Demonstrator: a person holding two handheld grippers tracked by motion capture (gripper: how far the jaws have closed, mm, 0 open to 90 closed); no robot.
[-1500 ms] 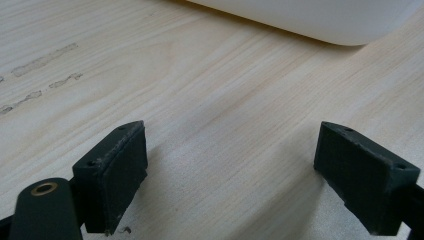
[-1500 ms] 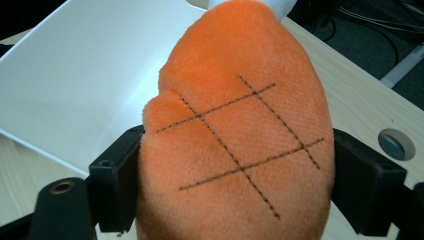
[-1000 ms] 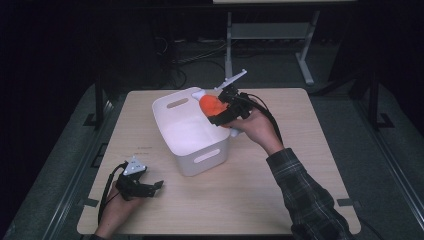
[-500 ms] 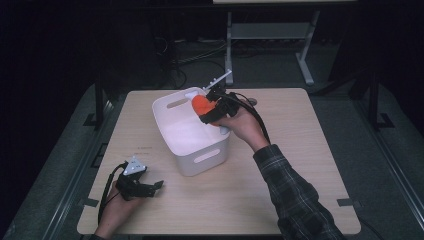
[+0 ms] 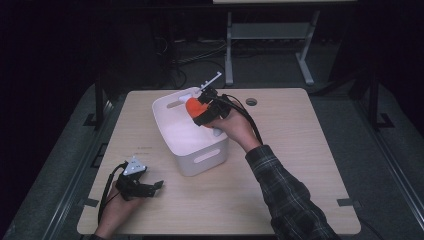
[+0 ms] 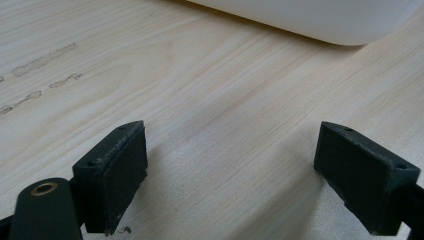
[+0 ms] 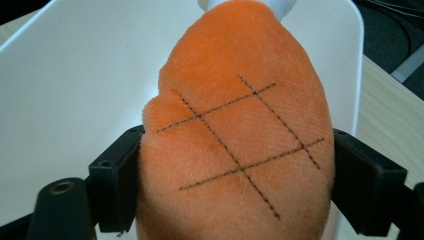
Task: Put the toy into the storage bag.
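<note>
Left gripper [image 5: 150, 187]: at about 7 o'clock on the light wooden table [image 5: 300, 165], resting low on the surface in the person's left hand [image 5: 117, 212]. In the left gripper view its jaws stand wide apart with nothing but bare wood grain between them; the rounded lower edge of the bin lies beyond, at 12 to 1 o'clock.

White plastic bin [image 5: 192, 145]: near the table's centre, slightly toward 11 o'clock, open-topped, with slot handles in its end walls. What can be seen of its inside looks bare.

Orange plush toy [image 7: 235, 130]: held above the bin's far end, at about 12 o'clock of the bin, over the rim. Its fleece surface carries a dark stitched lattice; a white tip shows at the top edge of the right gripper view.

Right gripper [image 5: 200, 111]: closed on the plush across its lower body, one jaw on each flank, the fabric bulging between them.

Handling (judgement): the toy is probably light, soft and compressible, not fragile and unlikely to slip on rubbery pads. A hold across its thick middle, as here, suits it; a pinch at the tip would let it flop.

Writing: no brand, label or legible text is seen.
</note>
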